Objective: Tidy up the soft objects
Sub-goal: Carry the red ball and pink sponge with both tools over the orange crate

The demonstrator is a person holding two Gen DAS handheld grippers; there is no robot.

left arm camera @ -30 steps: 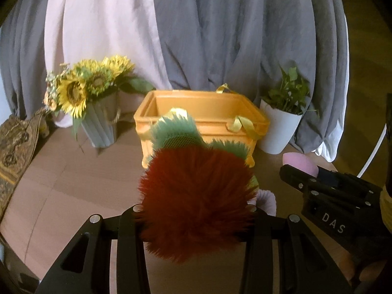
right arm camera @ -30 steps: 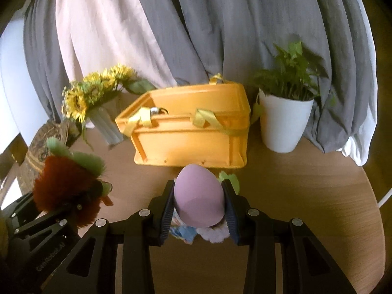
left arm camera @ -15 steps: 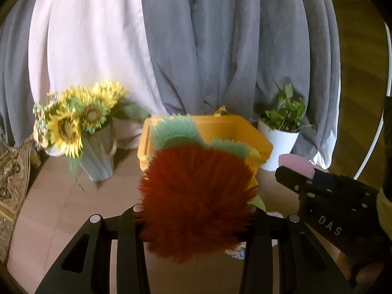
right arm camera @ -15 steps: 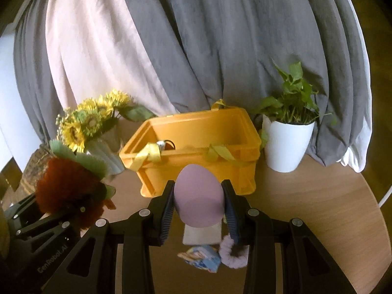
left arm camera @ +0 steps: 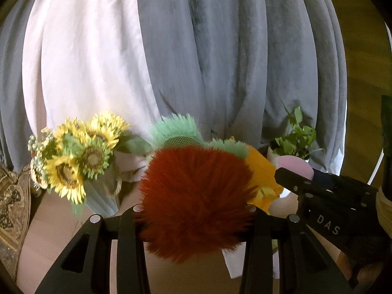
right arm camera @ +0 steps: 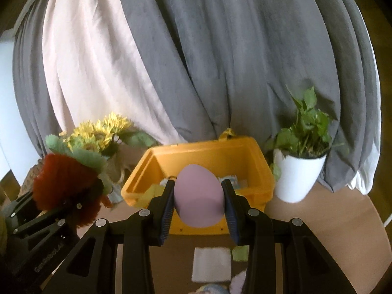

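My left gripper (left arm camera: 193, 210) is shut on a fluffy red-orange plush with green tufts (left arm camera: 196, 196), which fills the space between its fingers; the same plush (right arm camera: 63, 183) shows at the left of the right wrist view. My right gripper (right arm camera: 198, 196) is shut on a pink egg-shaped sponge (right arm camera: 198, 196), held above the near wall of the yellow crate (right arm camera: 208, 152). In the left wrist view the crate (left arm camera: 259, 171) is mostly hidden behind the plush, and the pink sponge (left arm camera: 296, 164) peeks over the right gripper's body. Small items lie inside the crate.
A sunflower bouquet in a ribbed vase (left arm camera: 80, 161) stands left of the crate; a white potted plant (right arm camera: 299, 171) stands right. A white square cloth (right arm camera: 212, 264), a green scrap (right arm camera: 240, 253) and a pale scrunchie (right arm camera: 237, 281) lie on the round wooden table (right arm camera: 330, 220). Grey and white drapes hang behind.
Both grippers have risen and moved forward with their loads. The crate now sits lower in both views, and its inside shows in the right wrist view.
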